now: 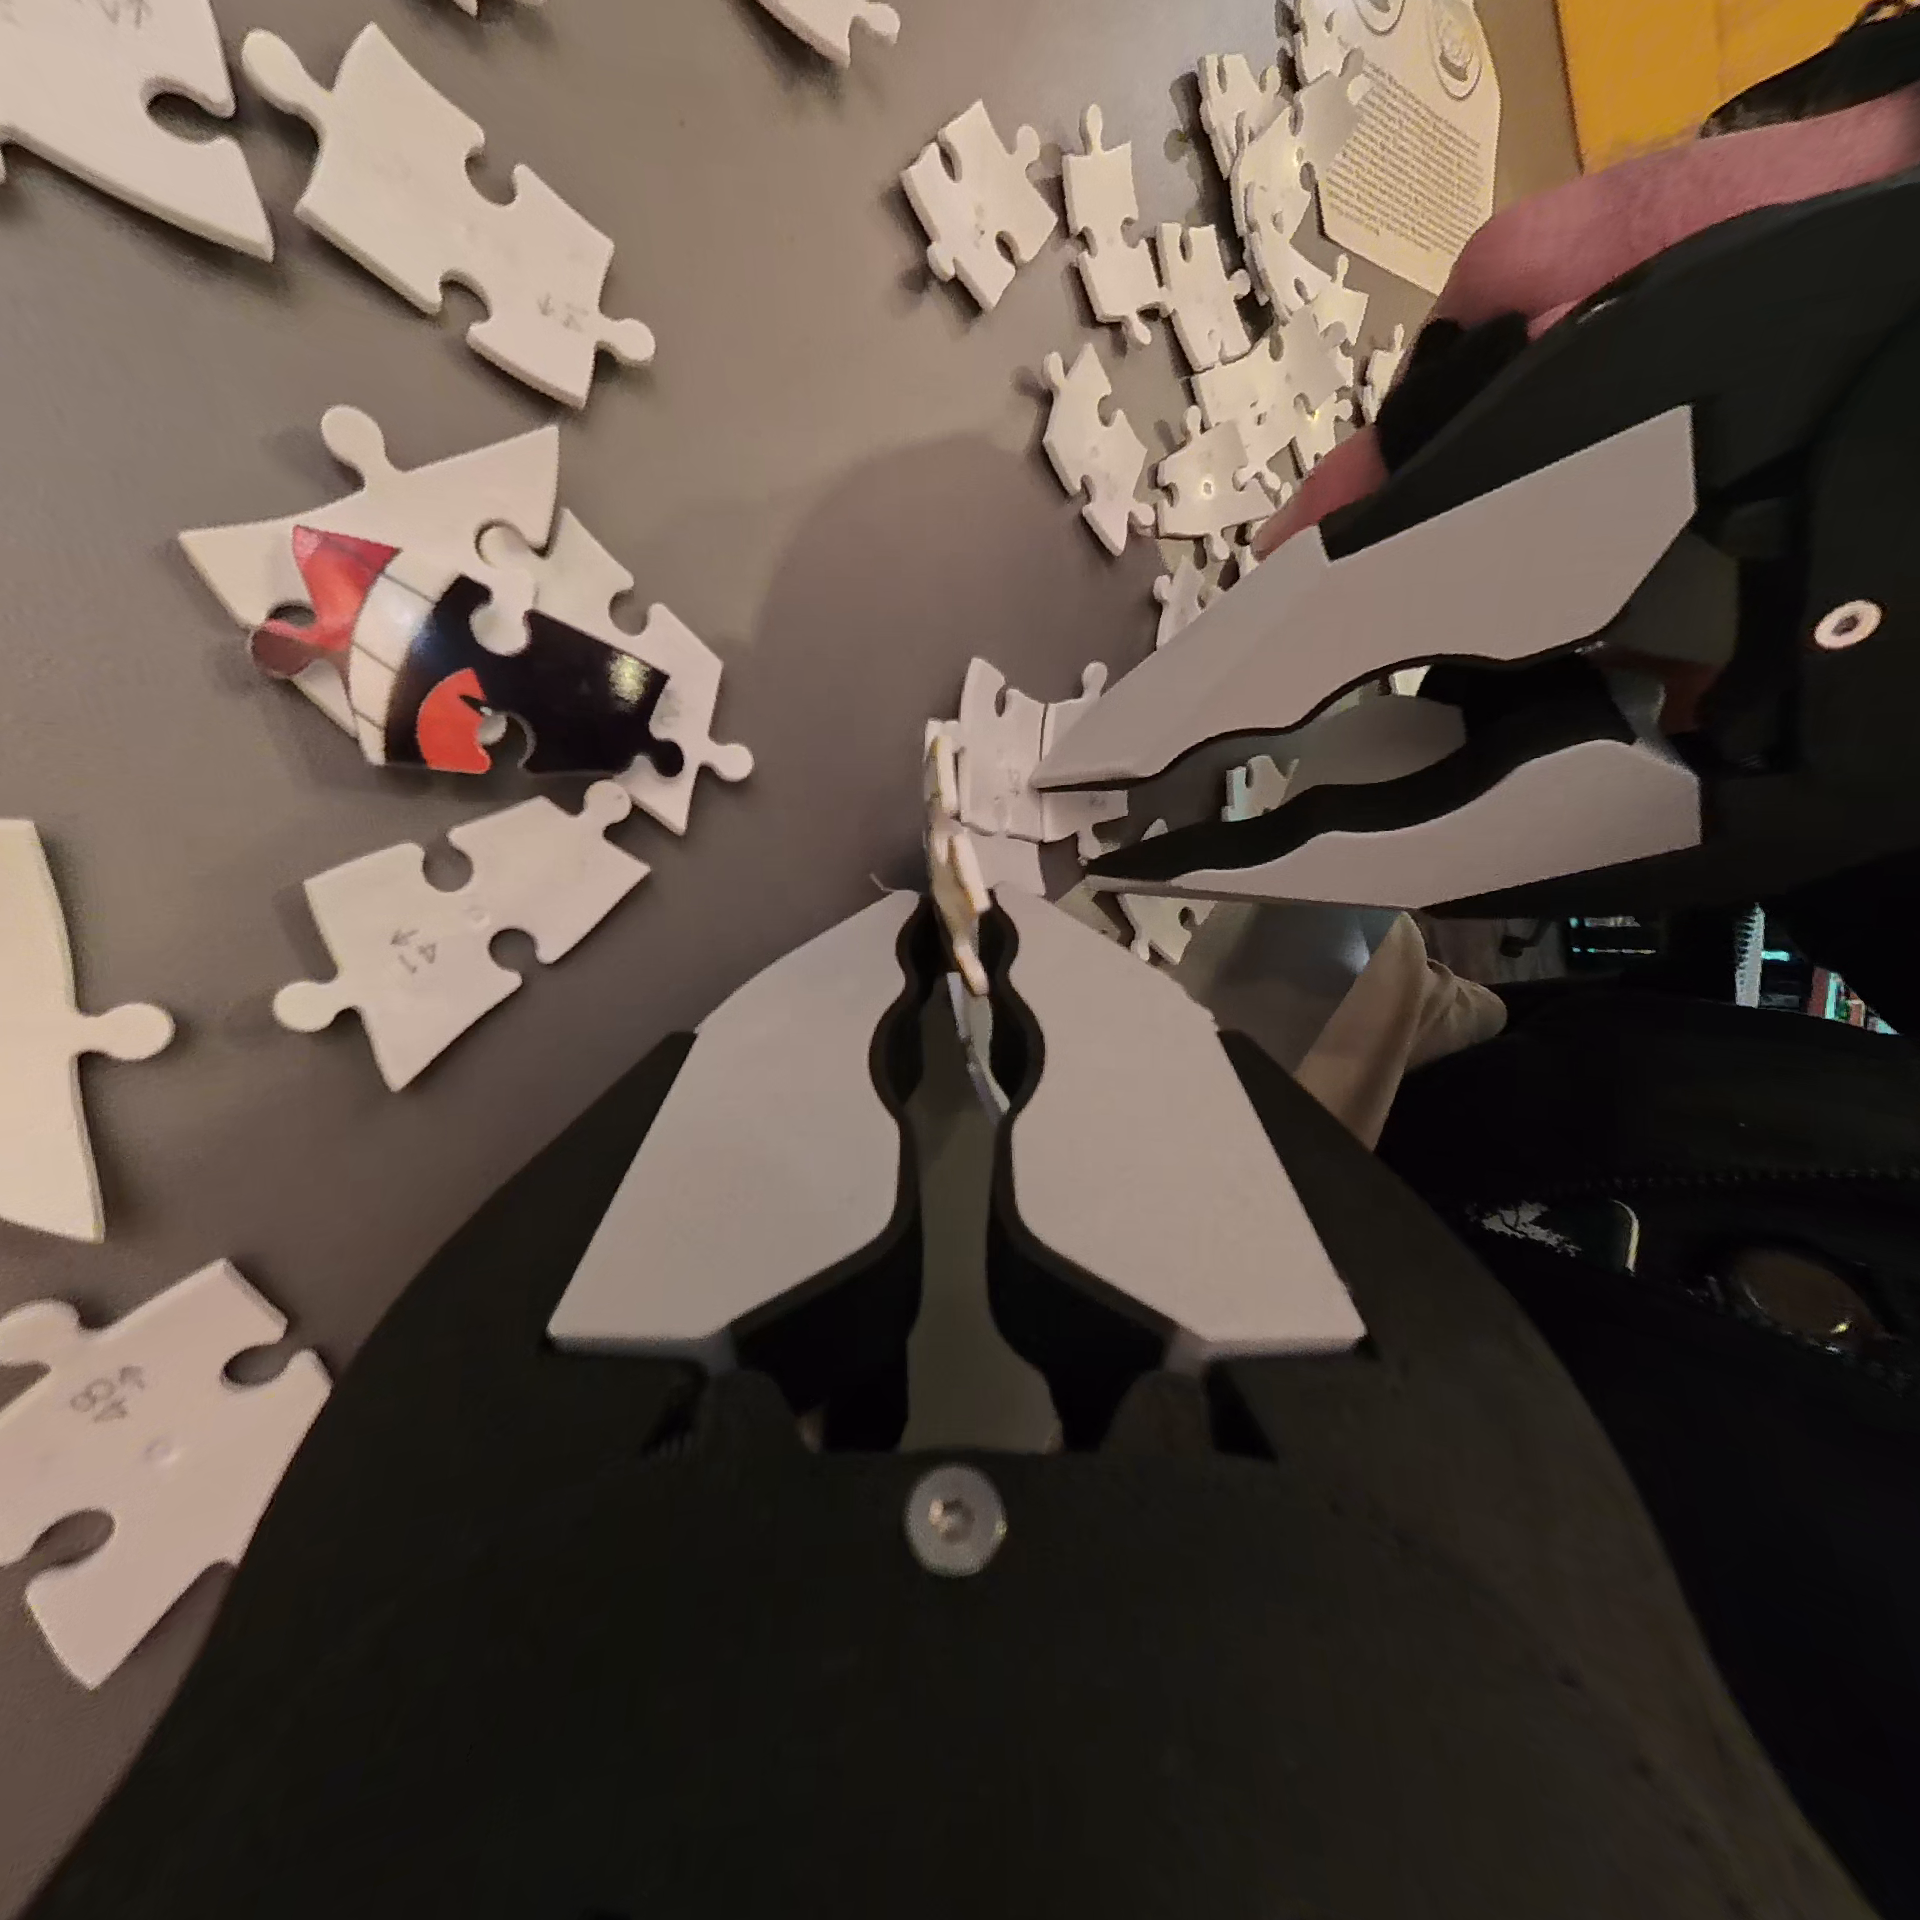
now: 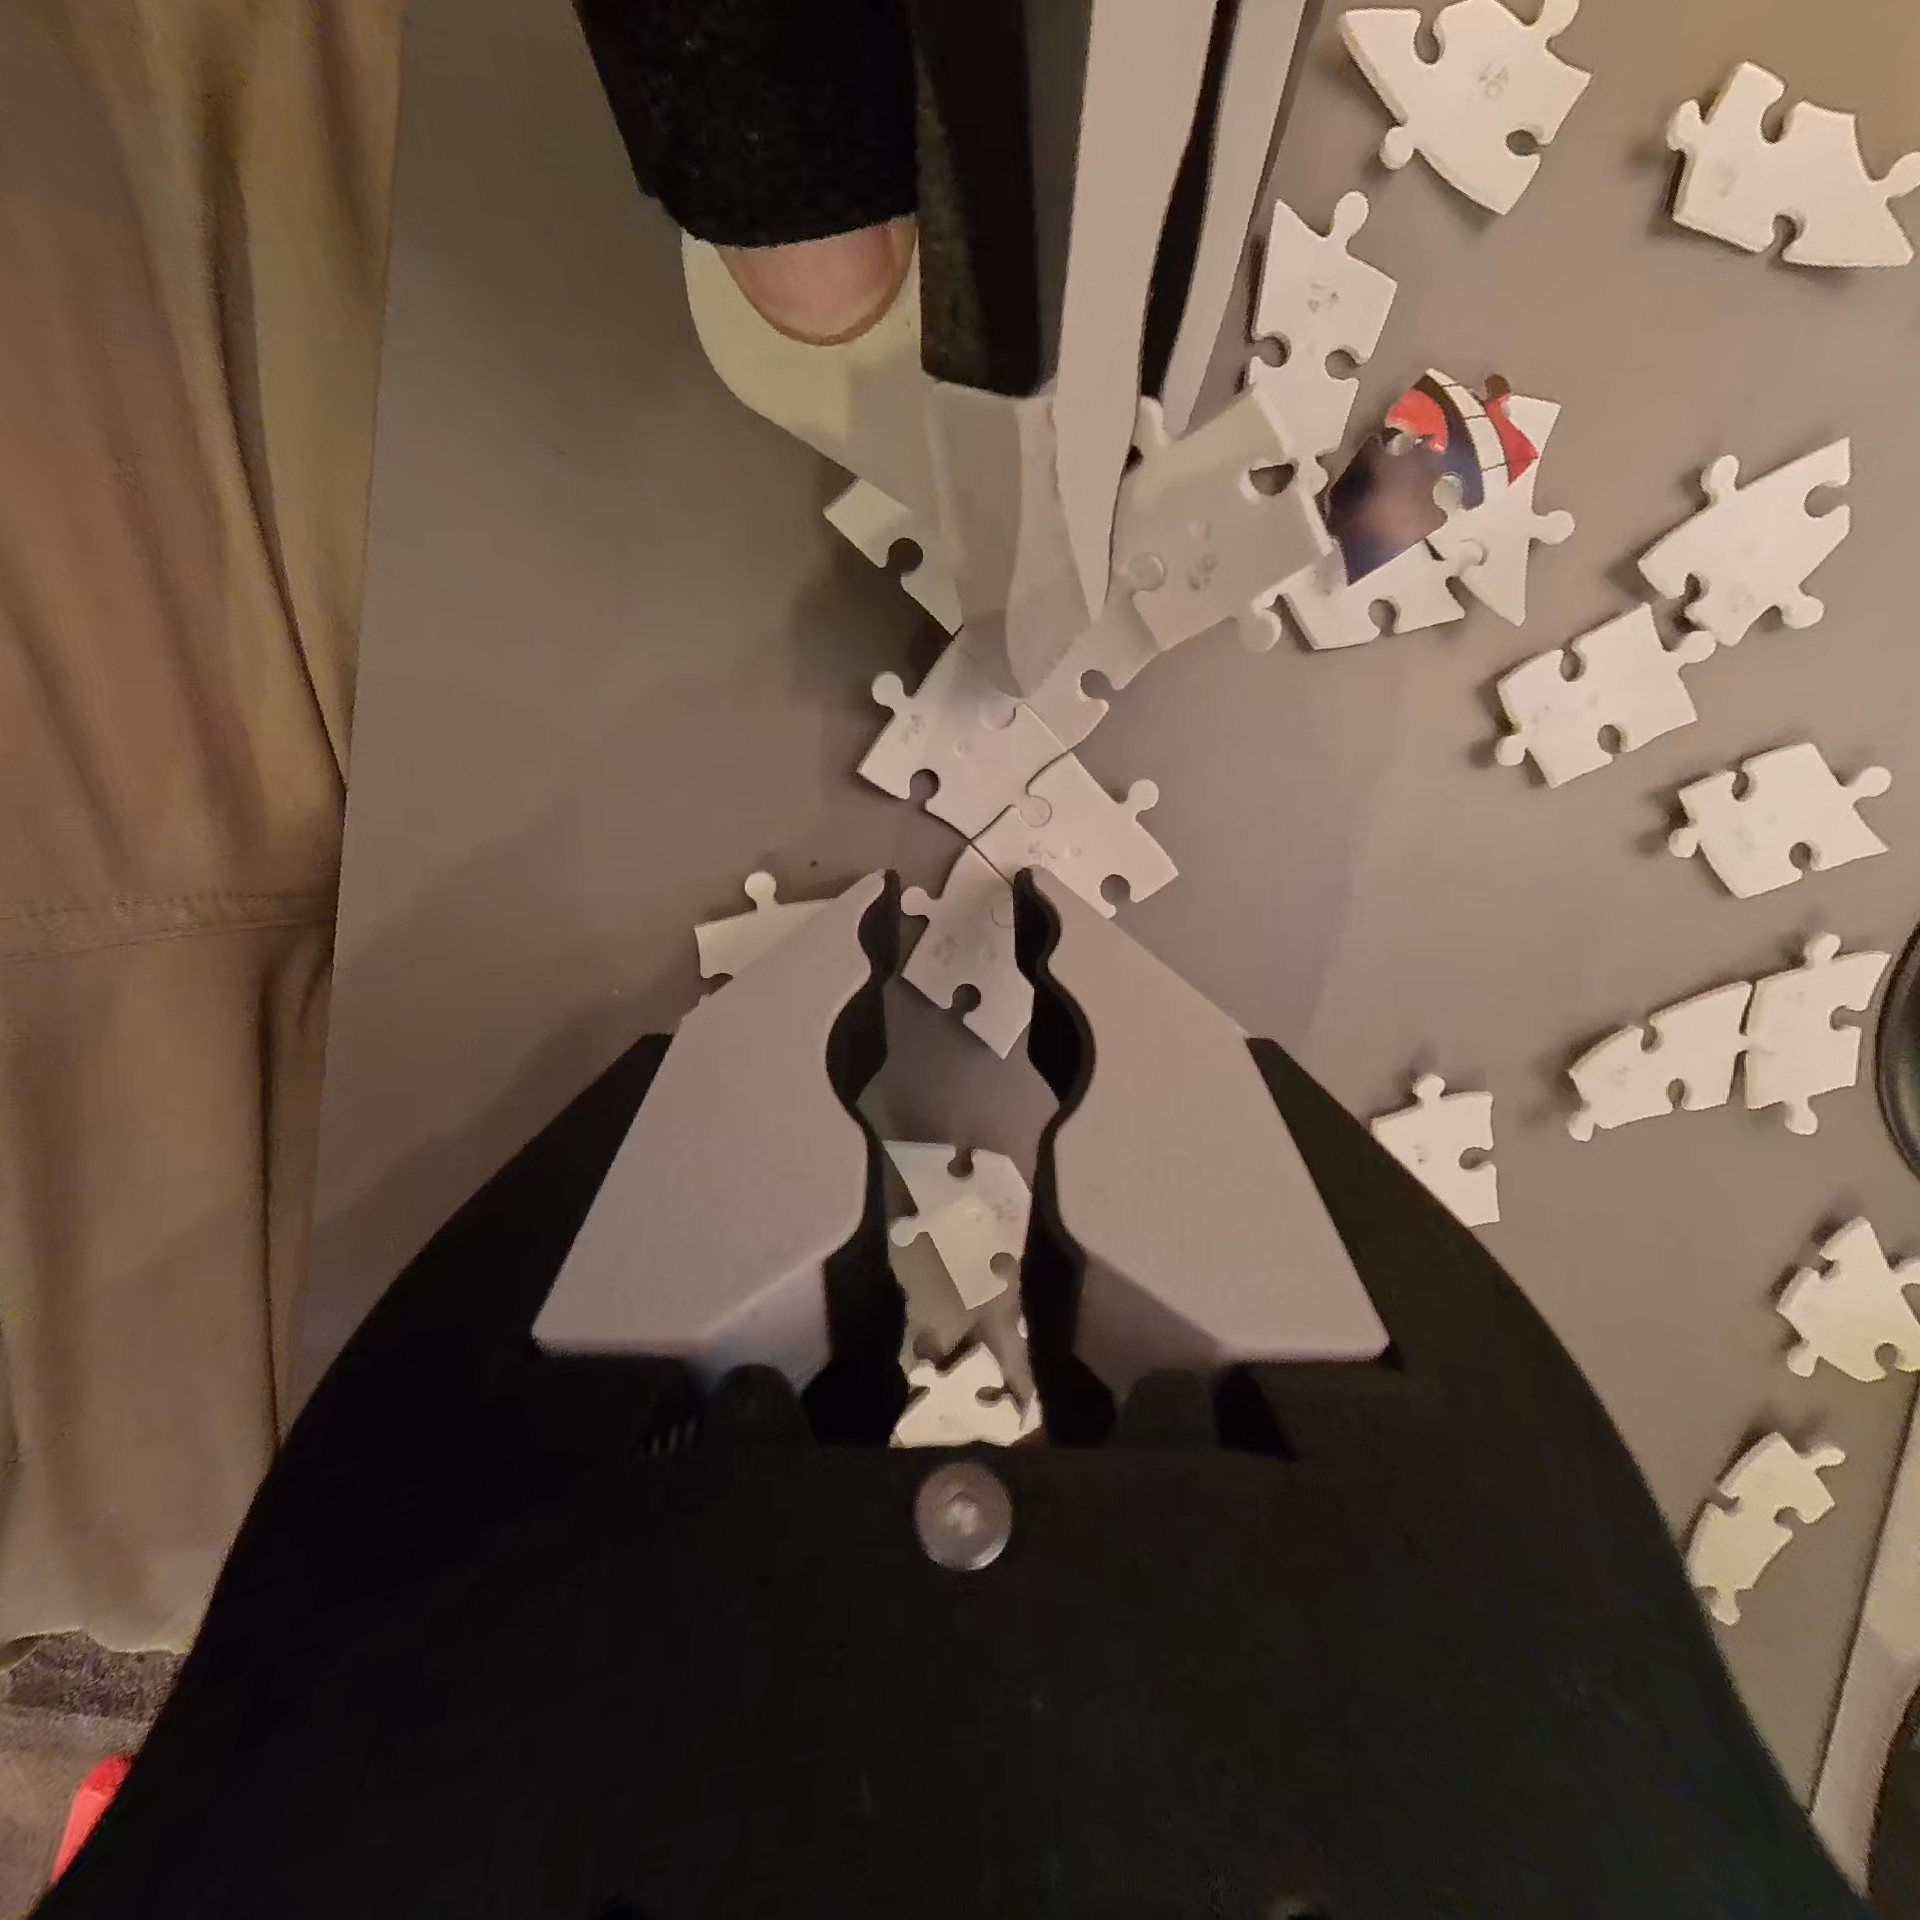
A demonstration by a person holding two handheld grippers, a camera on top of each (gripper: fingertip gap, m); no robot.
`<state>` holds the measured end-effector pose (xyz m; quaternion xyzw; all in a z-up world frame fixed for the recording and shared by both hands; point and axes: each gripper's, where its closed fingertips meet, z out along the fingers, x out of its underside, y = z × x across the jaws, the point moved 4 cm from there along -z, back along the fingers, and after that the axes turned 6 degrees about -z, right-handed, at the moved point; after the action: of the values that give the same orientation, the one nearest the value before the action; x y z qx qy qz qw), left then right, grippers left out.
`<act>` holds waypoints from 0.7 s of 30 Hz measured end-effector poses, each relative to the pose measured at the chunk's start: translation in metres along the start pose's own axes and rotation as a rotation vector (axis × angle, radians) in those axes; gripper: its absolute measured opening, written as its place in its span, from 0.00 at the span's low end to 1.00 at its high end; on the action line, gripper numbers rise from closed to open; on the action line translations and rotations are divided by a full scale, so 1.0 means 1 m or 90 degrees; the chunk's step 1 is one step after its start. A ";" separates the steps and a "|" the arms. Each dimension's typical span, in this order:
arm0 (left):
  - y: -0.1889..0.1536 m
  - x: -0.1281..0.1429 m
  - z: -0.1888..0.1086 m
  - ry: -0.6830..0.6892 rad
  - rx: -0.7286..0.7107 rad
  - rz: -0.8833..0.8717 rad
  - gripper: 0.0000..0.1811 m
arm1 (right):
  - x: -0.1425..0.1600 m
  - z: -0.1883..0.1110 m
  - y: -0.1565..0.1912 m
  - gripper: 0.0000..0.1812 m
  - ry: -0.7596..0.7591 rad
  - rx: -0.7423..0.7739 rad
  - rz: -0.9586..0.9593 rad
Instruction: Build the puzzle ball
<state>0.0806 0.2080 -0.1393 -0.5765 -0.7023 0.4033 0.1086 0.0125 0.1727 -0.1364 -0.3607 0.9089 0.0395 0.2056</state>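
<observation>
My left gripper point(image 1: 961, 914), black-bodied with pale grey fingers, is nearly closed on the edge of a curved chain of joined white puzzle pieces point(image 2: 1013, 769), which it holds edge-on, lifted just above the grey tabletop point(image 1: 810, 416). In my right wrist view that chain arcs from the left gripper at the top down toward my right gripper point(image 2: 951, 894), whose jaws stand a narrow gap apart around the chain's lowest piece. I cannot tell whether they actually pinch that piece or only frame it.

I judge the step in hand to be seating a joint in this chain. To do it well, I would keep the left grip steady as an anchor, line up tab and socket squarely, then press gently along the curve so the other joints do not pop.

The two grippers meet almost at right angles, the right one reaching in from my right side, a fingertip showing beside its handle.

Farther off, a small joined cluster with a glossy red, black and white printed face point(image 1: 488, 665) lies on the table. Around it, loose white pieces point(image 1: 468, 935) lie blank side up, and a denser heap point(image 1: 1195, 364) sits beyond.
</observation>
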 end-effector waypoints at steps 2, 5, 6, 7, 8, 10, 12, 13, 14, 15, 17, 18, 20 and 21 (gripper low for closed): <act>0.000 0.001 0.000 -0.001 -0.001 0.001 0.04 | 0.000 0.000 0.002 0.14 -0.009 -0.012 0.013; 0.000 0.001 -0.001 -0.007 -0.001 0.002 0.05 | 0.000 0.000 0.004 0.14 -0.003 0.000 -0.006; 0.000 0.000 -0.002 -0.011 -0.001 0.003 0.05 | 0.000 -0.001 0.005 0.14 -0.004 -0.003 -0.004; 0.000 0.000 -0.003 -0.014 -0.001 0.003 0.05 | 0.000 -0.001 0.005 0.14 -0.006 -0.003 -0.003; 0.000 -0.001 -0.004 -0.017 0.000 0.004 0.06 | 0.000 -0.001 0.005 0.14 -0.008 -0.003 -0.005; 0.000 -0.001 -0.005 -0.021 -0.002 0.009 0.06 | -0.001 -0.003 0.006 0.14 -0.018 0.000 -0.008; 0.000 0.000 -0.005 -0.019 -0.004 0.011 0.07 | -0.003 -0.005 0.007 0.14 -0.029 -0.002 -0.006; -0.001 0.000 -0.005 -0.020 -0.004 0.015 0.08 | -0.004 -0.006 0.007 0.14 -0.035 -0.002 -0.005; -0.002 0.000 -0.005 -0.024 -0.004 0.022 0.08 | -0.003 -0.006 0.007 0.14 -0.036 -0.002 -0.002; -0.003 0.000 -0.006 -0.028 -0.007 0.031 0.09 | -0.003 -0.007 0.006 0.15 -0.037 0.000 0.000; -0.006 0.000 -0.010 -0.040 -0.016 0.058 0.12 | -0.002 -0.009 0.005 0.16 -0.045 -0.002 0.009; -0.006 0.000 -0.012 -0.040 -0.030 0.068 0.13 | -0.001 -0.010 0.004 0.16 -0.048 0.001 0.012; -0.007 0.001 -0.015 -0.044 -0.051 0.098 0.16 | 0.000 -0.013 0.004 0.16 -0.057 0.009 0.012; -0.008 0.001 -0.018 -0.051 -0.055 0.113 0.16 | -0.001 -0.014 0.004 0.16 -0.066 0.009 0.014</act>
<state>0.0855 0.2165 -0.1226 -0.6239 -0.6689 0.4036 0.0189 0.0054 0.1732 -0.1237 -0.3464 0.9013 0.0541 0.2544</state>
